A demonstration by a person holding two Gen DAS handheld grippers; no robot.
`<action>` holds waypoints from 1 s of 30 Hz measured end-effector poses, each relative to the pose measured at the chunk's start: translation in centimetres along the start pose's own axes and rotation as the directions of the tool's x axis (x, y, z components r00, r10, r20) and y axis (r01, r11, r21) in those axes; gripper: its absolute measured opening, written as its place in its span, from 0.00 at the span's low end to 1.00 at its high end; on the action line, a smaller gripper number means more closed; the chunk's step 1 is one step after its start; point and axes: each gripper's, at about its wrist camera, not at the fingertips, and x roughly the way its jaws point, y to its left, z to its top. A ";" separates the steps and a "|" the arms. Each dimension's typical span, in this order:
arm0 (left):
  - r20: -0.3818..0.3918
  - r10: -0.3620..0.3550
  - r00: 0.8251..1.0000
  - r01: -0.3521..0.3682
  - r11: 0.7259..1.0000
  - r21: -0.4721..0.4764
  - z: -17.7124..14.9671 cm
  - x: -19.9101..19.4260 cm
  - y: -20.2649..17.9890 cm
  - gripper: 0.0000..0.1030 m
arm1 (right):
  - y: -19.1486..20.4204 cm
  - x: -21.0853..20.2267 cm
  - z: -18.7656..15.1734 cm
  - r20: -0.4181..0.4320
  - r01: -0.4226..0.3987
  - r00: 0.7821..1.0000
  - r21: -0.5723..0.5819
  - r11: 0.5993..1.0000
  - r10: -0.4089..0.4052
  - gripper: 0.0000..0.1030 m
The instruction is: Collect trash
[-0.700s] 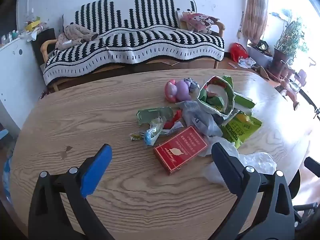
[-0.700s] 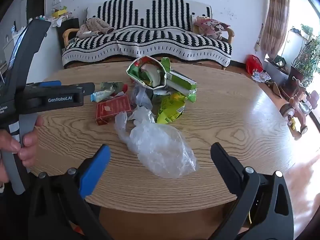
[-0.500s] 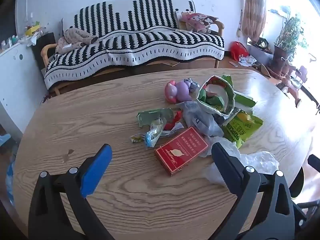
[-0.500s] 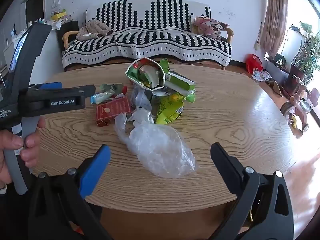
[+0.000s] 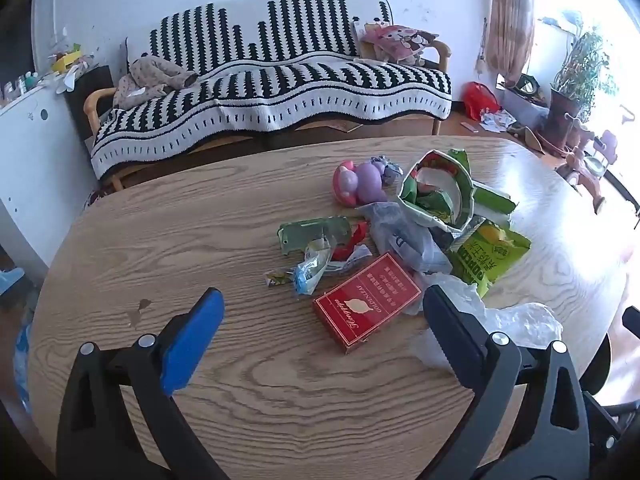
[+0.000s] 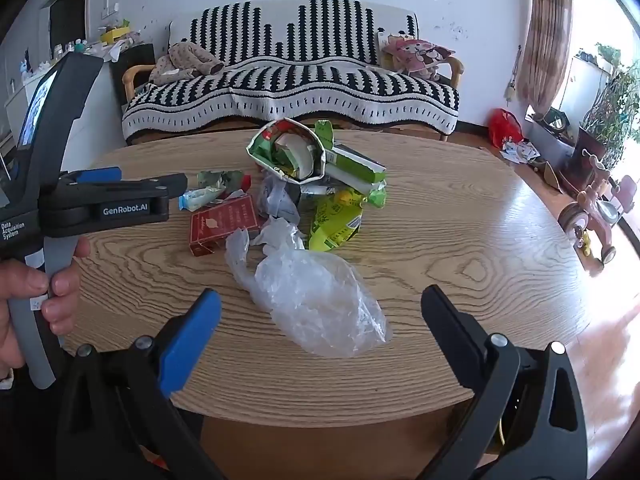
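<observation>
A pile of trash lies on the oval wooden table (image 5: 200,240): a red box (image 5: 366,302), a clear plastic bag (image 6: 316,296), a green snack bag (image 5: 490,254), an open green-and-white carton (image 5: 436,196), a grey bag (image 5: 400,236), small wrappers (image 5: 312,268) and a pink-purple toy (image 5: 358,184). My left gripper (image 5: 320,324) is open and empty, just short of the red box. My right gripper (image 6: 320,320) is open and empty over the clear bag's near end. The left gripper also shows in the right wrist view (image 6: 132,196), left of the pile.
A sofa (image 5: 272,80) with a striped black-and-white blanket stands behind the table. A white cabinet (image 5: 24,140) is at the left. Plants, a red bag and a tricycle (image 6: 592,208) are on the floor at the right.
Both views have shifted only slightly; the left gripper has crept a little toward the red box. Both grippers stay open and nothing on the table has moved.
</observation>
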 end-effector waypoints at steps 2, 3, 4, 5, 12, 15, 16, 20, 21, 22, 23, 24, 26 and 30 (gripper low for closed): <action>-0.002 0.000 1.000 0.000 1.000 -0.001 0.0 0.0 0.0 0.94 | 0.0 -0.1 0.0 0.002 0.000 1.000 0.000 1.000 0.000 0.94; -0.001 0.000 1.000 0.000 1.000 -0.001 0.0 0.0 0.0 0.94 | 0.0 -0.1 -0.1 0.002 0.001 1.000 0.000 1.000 -0.001 0.94; -0.001 0.000 1.000 0.000 1.000 -0.002 0.0 0.0 0.0 0.94 | 0.0 -0.1 -0.1 0.002 0.000 1.000 0.000 1.000 0.000 0.94; -0.002 -0.001 1.000 0.001 1.000 0.000 0.0 0.0 0.0 0.94 | 0.0 0.0 0.0 0.001 0.000 1.000 0.000 1.000 0.000 0.94; -0.002 0.003 1.000 -0.003 1.000 0.001 -0.1 0.1 0.0 0.94 | 0.1 0.0 0.0 0.001 0.001 1.000 0.000 1.000 -0.001 0.94; -0.003 0.002 1.000 -0.002 1.000 0.001 0.0 0.1 0.0 0.94 | 0.1 0.0 0.1 0.002 0.000 1.000 -0.001 1.000 0.000 0.94; -0.003 0.002 1.000 -0.002 1.000 0.001 0.0 0.1 0.0 0.94 | 0.2 0.0 0.1 0.003 0.000 1.000 -0.001 1.000 0.000 0.94; -0.004 0.003 1.000 -0.003 1.000 0.001 -0.1 0.2 0.0 0.94 | 0.3 -0.2 0.1 0.007 0.001 1.000 -0.003 1.000 -0.001 0.94; -0.004 0.002 1.000 -0.002 1.000 0.000 -0.1 0.1 0.0 0.94 | 0.3 -0.3 0.1 0.007 0.001 1.000 -0.004 1.000 -0.001 0.94; -0.004 0.002 1.000 -0.002 1.000 0.001 -0.1 0.2 0.0 0.94 | 0.4 -0.3 0.2 0.007 0.001 1.000 -0.004 1.000 -0.001 0.94; -0.005 0.002 1.000 -0.002 1.000 0.002 -0.1 0.2 0.0 0.94 | 0.3 -0.2 0.1 0.006 0.001 1.000 -0.004 1.000 -0.001 0.94; -0.004 0.003 1.000 -0.003 1.000 0.002 -0.1 0.2 0.0 0.94 | 0.3 -0.3 0.1 0.007 0.001 1.000 -0.004 1.000 -0.001 0.94; -0.005 0.001 1.000 -0.001 1.000 0.001 -0.1 0.2 0.0 0.94 | 0.3 -0.2 0.1 0.007 0.001 1.000 -0.004 1.000 -0.001 0.94; -0.004 0.003 1.000 -0.003 1.000 0.002 -0.1 0.2 0.0 0.94 | 0.3 -0.3 0.2 0.007 0.001 1.000 -0.003 1.000 -0.001 0.94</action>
